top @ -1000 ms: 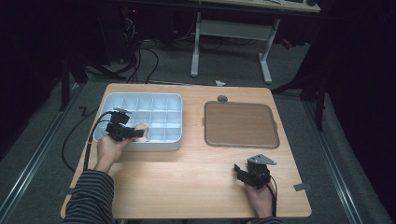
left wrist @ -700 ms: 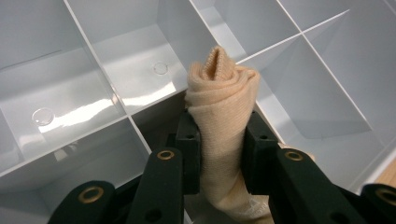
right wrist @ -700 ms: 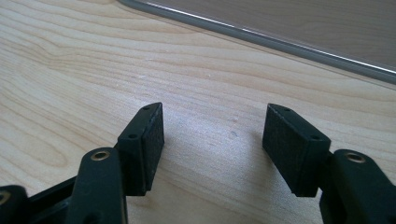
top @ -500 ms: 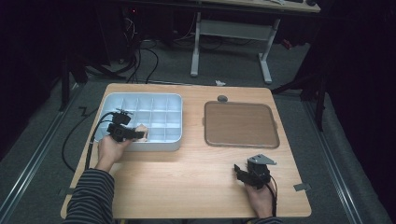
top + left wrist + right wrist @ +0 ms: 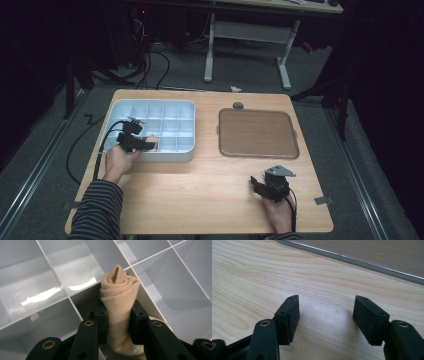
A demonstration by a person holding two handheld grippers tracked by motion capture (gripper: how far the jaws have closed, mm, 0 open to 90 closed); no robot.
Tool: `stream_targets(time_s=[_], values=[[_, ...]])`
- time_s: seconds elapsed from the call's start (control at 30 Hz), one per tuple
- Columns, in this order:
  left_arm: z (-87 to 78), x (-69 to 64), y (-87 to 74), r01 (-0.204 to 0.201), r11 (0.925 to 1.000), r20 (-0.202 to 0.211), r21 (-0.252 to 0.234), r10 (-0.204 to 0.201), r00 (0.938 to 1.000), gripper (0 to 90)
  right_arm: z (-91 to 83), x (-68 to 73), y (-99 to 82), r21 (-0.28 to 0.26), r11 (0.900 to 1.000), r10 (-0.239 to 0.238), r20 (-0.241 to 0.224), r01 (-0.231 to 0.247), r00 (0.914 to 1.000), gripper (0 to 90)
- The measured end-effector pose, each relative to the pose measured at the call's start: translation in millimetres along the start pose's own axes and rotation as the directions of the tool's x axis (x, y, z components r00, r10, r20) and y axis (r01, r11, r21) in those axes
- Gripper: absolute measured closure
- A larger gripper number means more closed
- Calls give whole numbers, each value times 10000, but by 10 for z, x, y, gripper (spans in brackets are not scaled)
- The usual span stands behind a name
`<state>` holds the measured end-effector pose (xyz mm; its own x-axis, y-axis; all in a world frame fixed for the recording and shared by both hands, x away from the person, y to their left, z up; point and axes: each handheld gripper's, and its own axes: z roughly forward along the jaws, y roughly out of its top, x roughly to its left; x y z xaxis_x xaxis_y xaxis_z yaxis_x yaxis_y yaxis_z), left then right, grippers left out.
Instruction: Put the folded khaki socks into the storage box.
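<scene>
Wooden desk (image 5: 200, 200), dark room around. Left claw (image 5: 150, 144) clenched on rolled beige cloth (image 5: 120, 305), held over a near-row cell of white divided tray (image 5: 186, 106) at 10 o'clock. Right claw (image 5: 325, 315) released, resting at 5 o'clock, near brown tray (image 5: 257, 132).

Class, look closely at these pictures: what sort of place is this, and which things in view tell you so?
Probably a lab or workshop set up for recording handling tasks. A bare wooden table stands on grey carpet in a dark room, cables trail across the floor behind it, and a person works a left gripper over a compartment tray.
</scene>
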<state>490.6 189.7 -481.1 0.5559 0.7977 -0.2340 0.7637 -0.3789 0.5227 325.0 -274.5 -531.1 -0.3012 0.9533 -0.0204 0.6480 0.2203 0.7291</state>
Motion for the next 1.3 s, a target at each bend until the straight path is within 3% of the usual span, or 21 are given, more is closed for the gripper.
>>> stream_targets(time_s=[0.3,0.47,0.6,0.8,1.0,1.3], values=[[-16,-49,5,67,9996,-131,-264,-70,9999,615,0,-3,1,-4,10000,27,-5,-27,10000,385],[-79,-78,11,15,9975,-429,-702,-46,9991,553,0,0,0,5,10000,40,4,-40,10000,385],[-124,-85,14,-17,9946,-773,-1038,-63,9970,557,0,0,0,7,10000,33,2,-33,10000,384],[-155,-98,16,-80,9909,-1206,-1346,-84,9927,643,1,-1,1,0,10000,2,-1,-2,10000,384],[-149,-101,19,-9,9915,-1308,-1300,-163,9913,721,1,0,1,2,10000,-7,-7,7,10000,384],[-67,-92,18,44,9986,-1338,-523,-114,9909,754,1,0,1,0,10000,-17,-11,17,10000,384]])
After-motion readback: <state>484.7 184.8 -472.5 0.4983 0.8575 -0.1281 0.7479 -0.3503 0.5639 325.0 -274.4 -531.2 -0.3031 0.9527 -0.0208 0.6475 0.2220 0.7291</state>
